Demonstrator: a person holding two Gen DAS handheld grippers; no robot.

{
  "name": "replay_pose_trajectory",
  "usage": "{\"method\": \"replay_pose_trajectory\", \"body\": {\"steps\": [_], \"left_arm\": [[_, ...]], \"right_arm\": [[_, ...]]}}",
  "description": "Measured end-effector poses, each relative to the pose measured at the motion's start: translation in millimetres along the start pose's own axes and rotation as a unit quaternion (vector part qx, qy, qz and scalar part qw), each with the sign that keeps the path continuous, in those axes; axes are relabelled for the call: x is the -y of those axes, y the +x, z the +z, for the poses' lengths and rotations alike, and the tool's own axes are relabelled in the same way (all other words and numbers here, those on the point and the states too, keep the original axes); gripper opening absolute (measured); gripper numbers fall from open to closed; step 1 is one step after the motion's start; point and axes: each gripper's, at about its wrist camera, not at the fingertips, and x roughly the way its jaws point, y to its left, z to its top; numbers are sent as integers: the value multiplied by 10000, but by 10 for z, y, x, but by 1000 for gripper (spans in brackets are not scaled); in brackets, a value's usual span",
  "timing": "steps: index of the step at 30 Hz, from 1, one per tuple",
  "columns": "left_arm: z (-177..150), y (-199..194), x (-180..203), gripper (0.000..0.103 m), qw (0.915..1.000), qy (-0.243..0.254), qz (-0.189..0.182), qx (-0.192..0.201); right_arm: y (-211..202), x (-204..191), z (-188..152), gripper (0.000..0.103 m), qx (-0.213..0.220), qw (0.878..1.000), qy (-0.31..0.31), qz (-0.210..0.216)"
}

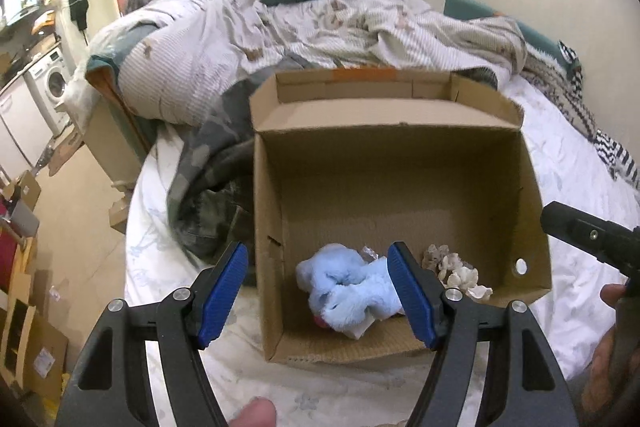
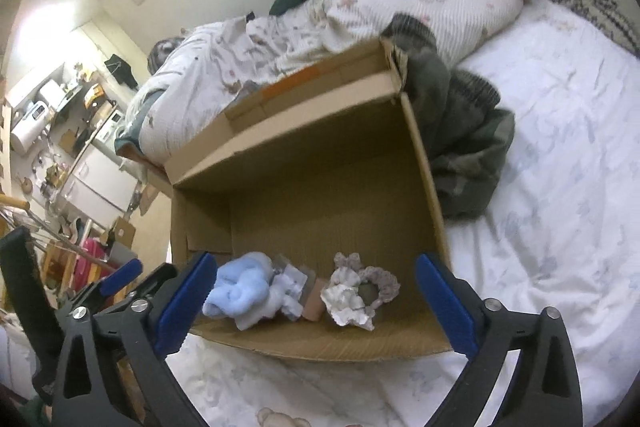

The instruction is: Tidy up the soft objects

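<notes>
An open cardboard box (image 1: pixel 400 167) stands on the white bed; it also shows in the right wrist view (image 2: pixel 304 187). Inside at its near end lie a fluffy light blue soft item (image 1: pixel 348 287), also in the right wrist view (image 2: pixel 240 291), and a frilly cream and grey scrunchie-like item (image 1: pixel 456 271), also in the right wrist view (image 2: pixel 356 291). My left gripper (image 1: pixel 320 299) is open and empty, above the box's near left corner. My right gripper (image 2: pixel 316 303) is open and empty, above the box's near edge.
A crumpled patterned duvet (image 1: pixel 240 39) and a dark green garment (image 2: pixel 460 155) lie beyond and beside the box. The white sheet (image 2: pixel 560 147) spreads to the right. The floor at left holds cardboard boxes (image 1: pixel 36 347) and a washing machine (image 1: pixel 52 83).
</notes>
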Motion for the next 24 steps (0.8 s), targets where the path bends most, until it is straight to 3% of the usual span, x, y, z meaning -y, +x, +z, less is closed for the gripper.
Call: {"method": "replay_pose_trajectory", "body": {"steps": [5,11,16,20,24], "left_arm": [[-33,-334,-81,70,9994,-16,158,292],[-173,-612,-197,72,9994,-134,96,308],[-317,-804,-228,85,9989,-183,65,429],[-437,-853,-210,87,9990,-156,147,398],[-541,-816,-209,99,9992,-212,78,337]], "right_arm": [[-242,-132,-10,103,148,9998,-108,-18],[-552,-340,-81,103,397,9986,-339,61],[-745,-473,-252,103,574,9960,-691,-25],[-747,-484,-425,103,573,9953,-769,-121],[-687,-467,-563,103,681,9935,-873,-271]]}}
